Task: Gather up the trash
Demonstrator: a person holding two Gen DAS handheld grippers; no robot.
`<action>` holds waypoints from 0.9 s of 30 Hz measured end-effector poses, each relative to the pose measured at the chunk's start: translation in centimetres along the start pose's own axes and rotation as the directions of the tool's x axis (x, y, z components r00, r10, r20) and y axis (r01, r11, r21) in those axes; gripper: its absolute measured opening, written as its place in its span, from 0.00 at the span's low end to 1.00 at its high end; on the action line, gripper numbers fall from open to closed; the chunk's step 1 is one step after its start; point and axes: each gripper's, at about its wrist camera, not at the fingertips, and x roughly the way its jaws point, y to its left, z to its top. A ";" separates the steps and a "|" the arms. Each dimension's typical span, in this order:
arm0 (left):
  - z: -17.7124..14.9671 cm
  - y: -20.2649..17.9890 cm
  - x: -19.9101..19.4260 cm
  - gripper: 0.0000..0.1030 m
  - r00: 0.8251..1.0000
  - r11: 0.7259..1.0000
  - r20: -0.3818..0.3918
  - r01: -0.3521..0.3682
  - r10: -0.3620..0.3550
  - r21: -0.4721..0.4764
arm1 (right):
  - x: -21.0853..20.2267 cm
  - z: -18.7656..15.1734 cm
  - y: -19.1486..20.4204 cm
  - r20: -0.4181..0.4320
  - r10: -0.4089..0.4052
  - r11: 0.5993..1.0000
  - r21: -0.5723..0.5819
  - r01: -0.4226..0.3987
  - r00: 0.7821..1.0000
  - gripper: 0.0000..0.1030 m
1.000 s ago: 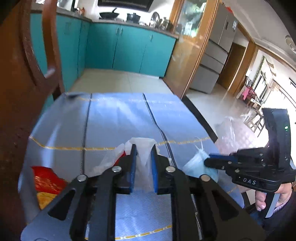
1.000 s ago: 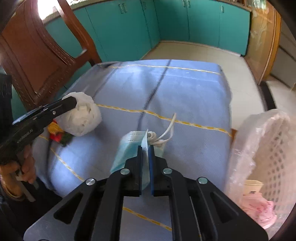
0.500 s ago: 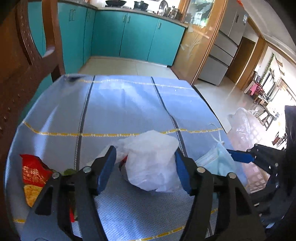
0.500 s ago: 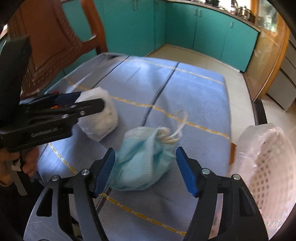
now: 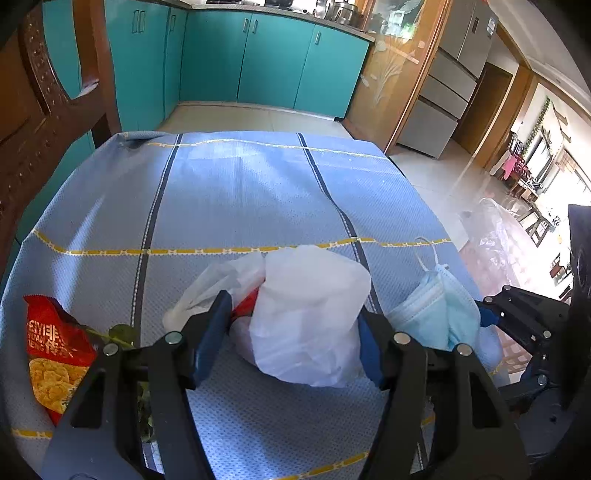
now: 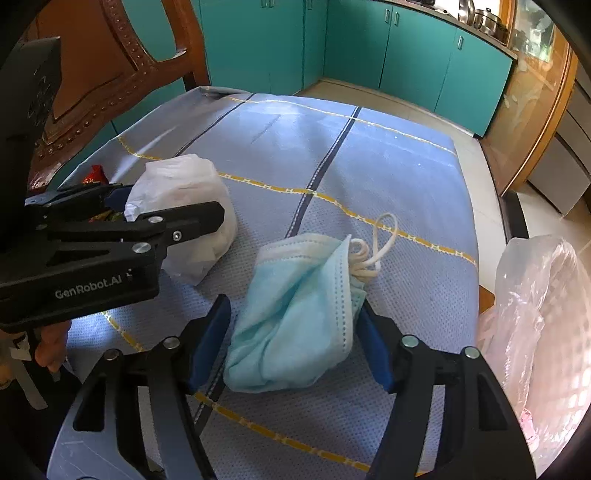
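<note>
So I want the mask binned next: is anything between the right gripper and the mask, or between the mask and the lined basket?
Nothing visible. The right gripper is open with its jaws on either side of the blue mask. Only bare tablecloth lies between the mask and the lined basket at the table's right edge.

The plastic bag [image 5: 310,317] lies on the tablecloth [image 5: 240,192]; the face mask [image 5: 439,314] just right; the snack packet [image 5: 55,350] far left; the lined basket [image 6: 546,317] beyond the right edge.

A home kitchen: glossy teal cabinet doors [image 5: 273,62] across the frame's top, steel pots [image 5: 332,5] above them, grey refrigerator [image 5: 447,85] upper right.
</note>
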 end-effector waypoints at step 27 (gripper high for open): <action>0.1 0.0 -0.2 0.61 0.999 0.999 0.017 -0.036 0.036 0.008 | 0.0 -0.3 -0.8 0.003 -0.033 0.999 0.035 0.032 0.999 0.40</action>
